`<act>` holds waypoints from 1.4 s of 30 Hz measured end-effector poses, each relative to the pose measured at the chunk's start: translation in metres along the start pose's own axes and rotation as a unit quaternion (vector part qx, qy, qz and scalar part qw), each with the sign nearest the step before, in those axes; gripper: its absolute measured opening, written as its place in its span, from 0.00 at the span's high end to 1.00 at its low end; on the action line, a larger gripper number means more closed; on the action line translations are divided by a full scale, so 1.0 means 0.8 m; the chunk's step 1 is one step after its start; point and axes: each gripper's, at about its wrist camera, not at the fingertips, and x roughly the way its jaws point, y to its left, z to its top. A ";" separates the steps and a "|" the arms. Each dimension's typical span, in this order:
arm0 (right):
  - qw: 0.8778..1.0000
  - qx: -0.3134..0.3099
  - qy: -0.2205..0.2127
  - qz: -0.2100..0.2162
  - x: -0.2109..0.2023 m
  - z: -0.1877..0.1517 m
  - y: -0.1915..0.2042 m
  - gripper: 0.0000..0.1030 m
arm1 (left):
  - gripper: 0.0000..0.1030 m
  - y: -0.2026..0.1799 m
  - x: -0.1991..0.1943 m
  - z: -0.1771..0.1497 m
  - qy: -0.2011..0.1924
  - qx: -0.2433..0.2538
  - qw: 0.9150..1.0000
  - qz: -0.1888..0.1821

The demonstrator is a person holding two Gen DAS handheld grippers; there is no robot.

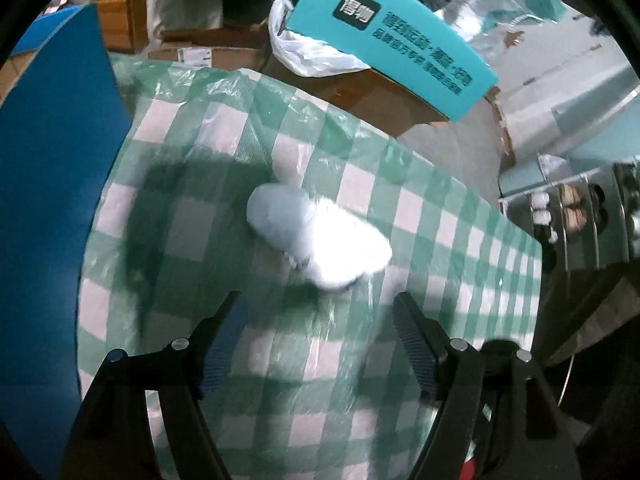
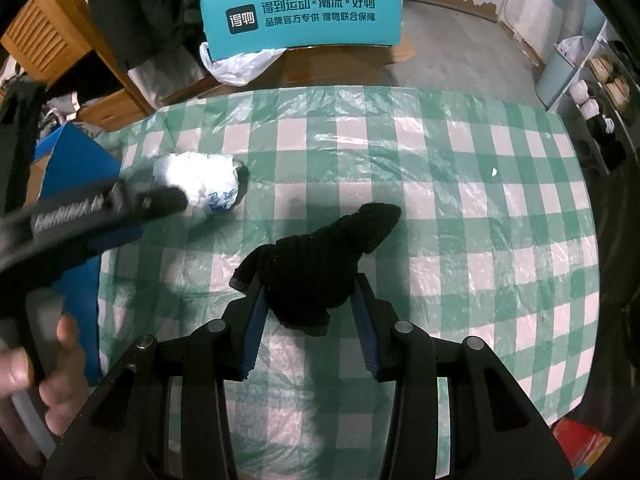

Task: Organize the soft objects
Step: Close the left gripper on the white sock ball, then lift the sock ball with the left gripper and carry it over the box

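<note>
The right gripper [image 2: 308, 296] clamps a black sock [image 2: 320, 264] between its blue pads, just above the green checked tablecloth [image 2: 460, 220]. The left gripper [image 1: 316, 320] stands wide with nothing between its fingers, near a rolled white sock [image 1: 316, 236] lying on the cloth's left part beside a blue box [image 1: 52, 200].

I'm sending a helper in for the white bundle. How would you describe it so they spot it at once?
Look at the table with the green-and-white checked cloth. Near its left edge, beside the blue box, lies the white bundle, free on the cloth. It is pale and crumpled with blue print, unlike the black sock held in the right tool.
</note>
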 end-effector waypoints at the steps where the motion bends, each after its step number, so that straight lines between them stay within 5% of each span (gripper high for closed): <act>1: 1.000 0.001 0.000 0.002 0.001 0.001 0.000 0.61 | 0.26 0.000 0.003 0.003 0.001 -0.008 1.000 0.001; 8: 1.000 0.000 0.005 0.011 0.010 0.006 -0.002 0.61 | 0.26 -0.005 0.028 0.021 0.009 -0.067 0.998 0.010; 16: 1.000 -0.004 0.011 0.015 0.019 0.007 -0.002 0.61 | 0.26 -0.012 0.050 0.029 0.023 -0.073 0.997 0.026; 30: 1.000 -0.006 0.004 0.012 0.012 0.002 -0.008 0.61 | 0.41 -0.040 0.051 0.011 0.033 0.042 0.998 0.043; 42: 1.000 -0.013 -0.023 0.005 -0.024 -0.001 -0.012 0.61 | 0.42 -0.053 -0.011 -0.016 -0.013 0.132 0.989 0.059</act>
